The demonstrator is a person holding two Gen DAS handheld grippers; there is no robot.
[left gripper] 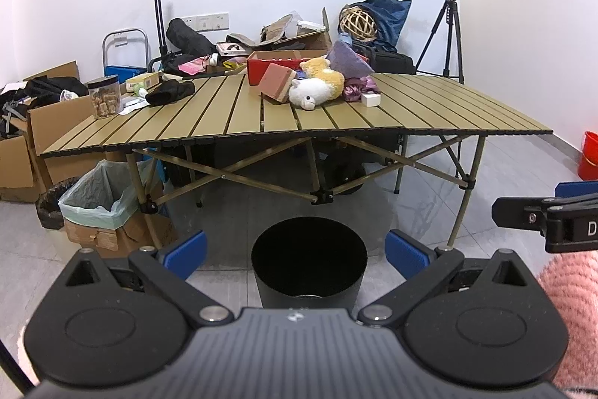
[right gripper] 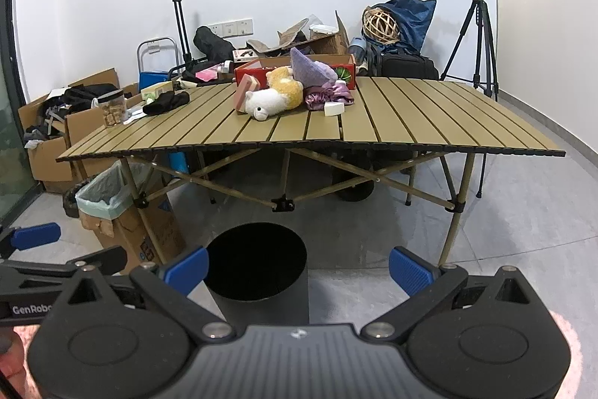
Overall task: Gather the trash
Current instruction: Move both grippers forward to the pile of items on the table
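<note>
Left wrist view: both grippers idle, jaws apart, empty
left gripper (left gripper: 295, 251) and right gripper (right gripper: 299, 266) hover over black bin (left gripper: 308, 258) below tabletop (left gripper: 239, 122) front edge; reach far-edge clutter next, approach level

The right gripper (right gripper: 298, 270) hangs with jaws spread wide, empty, above a black bin (right gripper: 257, 272) on the floor. Beyond stands a slatted table (right gripper: 411, 122) with a plush toy (right gripper: 274, 98) far across it.

Black bins (left gripper: 308, 260) before my claws: one
Lined boxes (left gripper: 98, 208) to my left: one
Plush toys (left gripper: 317, 85) ahead: one
Jars (left gripper: 105, 97): one
Tripods (left gripper: 448, 36): one
</note>
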